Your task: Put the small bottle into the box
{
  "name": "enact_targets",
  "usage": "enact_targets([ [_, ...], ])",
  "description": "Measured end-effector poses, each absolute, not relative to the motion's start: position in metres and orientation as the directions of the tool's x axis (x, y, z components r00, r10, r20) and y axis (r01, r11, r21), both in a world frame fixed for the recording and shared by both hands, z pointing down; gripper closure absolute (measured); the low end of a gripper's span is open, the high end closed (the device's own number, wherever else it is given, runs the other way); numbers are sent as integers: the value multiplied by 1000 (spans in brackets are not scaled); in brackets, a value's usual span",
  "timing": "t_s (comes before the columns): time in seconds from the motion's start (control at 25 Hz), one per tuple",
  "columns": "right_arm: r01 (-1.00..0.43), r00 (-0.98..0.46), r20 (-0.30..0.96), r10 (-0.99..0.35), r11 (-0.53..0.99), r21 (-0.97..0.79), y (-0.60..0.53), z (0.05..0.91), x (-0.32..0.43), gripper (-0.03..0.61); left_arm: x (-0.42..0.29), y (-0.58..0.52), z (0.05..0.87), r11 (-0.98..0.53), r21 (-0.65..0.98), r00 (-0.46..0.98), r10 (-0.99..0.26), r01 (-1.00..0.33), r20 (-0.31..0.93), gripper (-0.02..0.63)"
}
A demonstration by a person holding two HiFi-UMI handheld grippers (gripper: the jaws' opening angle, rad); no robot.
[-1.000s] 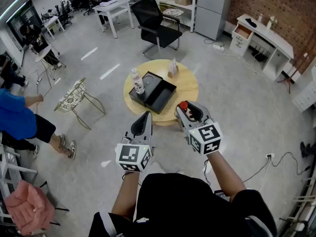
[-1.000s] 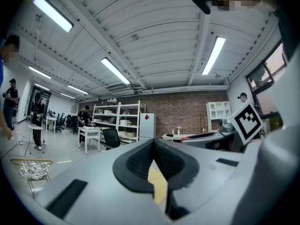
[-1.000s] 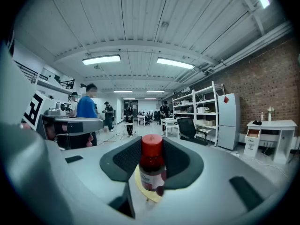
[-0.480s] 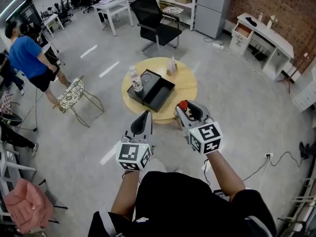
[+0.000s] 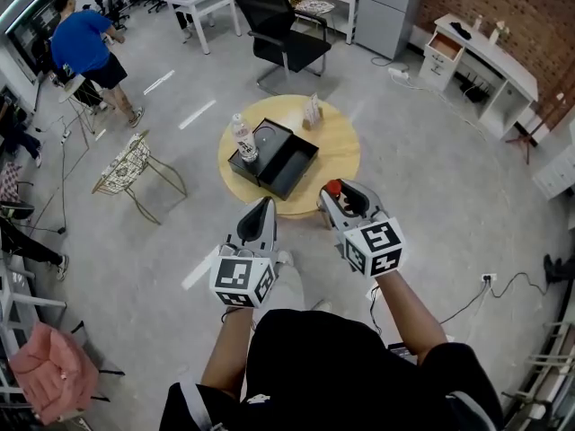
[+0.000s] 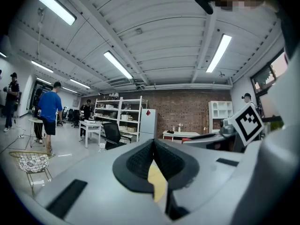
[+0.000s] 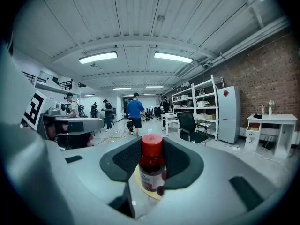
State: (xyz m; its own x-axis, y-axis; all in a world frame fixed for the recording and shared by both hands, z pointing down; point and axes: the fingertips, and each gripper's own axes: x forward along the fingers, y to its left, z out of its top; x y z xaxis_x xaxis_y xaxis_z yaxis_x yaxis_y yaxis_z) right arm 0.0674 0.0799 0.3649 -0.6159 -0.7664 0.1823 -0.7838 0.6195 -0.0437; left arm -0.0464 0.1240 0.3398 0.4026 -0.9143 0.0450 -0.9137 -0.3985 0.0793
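In the right gripper view a small bottle [image 7: 151, 165] with dark red liquid and a red cap stands upright between the black pads, and my right gripper [image 7: 151, 170] is shut on it. The head view shows its red cap [image 5: 333, 188] at the tip of the right gripper [image 5: 341, 197], held short of the round wooden table [image 5: 337, 155]. An open black box [image 5: 286, 160] lies on that table. My left gripper [image 5: 261, 214] hangs beside the right one, also short of the table. Its pads [image 6: 140, 161] meet with nothing between them.
A clear water bottle [image 5: 241, 138] stands at the box's left side, and a small pack [image 5: 313, 112] sits at the table's far edge. A black office chair [image 5: 286, 36] is beyond the table, a wire chair [image 5: 126, 171] to its left. A person in blue [image 5: 85, 48] stands far left.
The person in blue has walked from the near left to the far left of the room. Both grippers hold the same place and the bottle stays gripped.
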Motion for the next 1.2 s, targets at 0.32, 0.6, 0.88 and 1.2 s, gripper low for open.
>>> enact_targets([
  [0.32, -786, -612, 203, -764, 617, -47, 35, 370, 56, 446, -57, 76, 344, -405, 93, 411, -909, -910, 63, 603],
  [0.6, -783, -612, 239, -754, 620, -50, -21, 380, 46, 446, -63, 14, 352, -411, 107, 420, -904, -905, 83, 603],
  [0.88, -781, -611, 275, -742, 622, -57, -83, 387, 27, 446, -73, -51, 358, -423, 125, 437, -893, -897, 113, 603],
  [1.2, -804, -578, 339, -742, 588, -85, -142, 409, 8, 446, -85, -114, 377, -465, 152, 486, -858, -872, 165, 603],
])
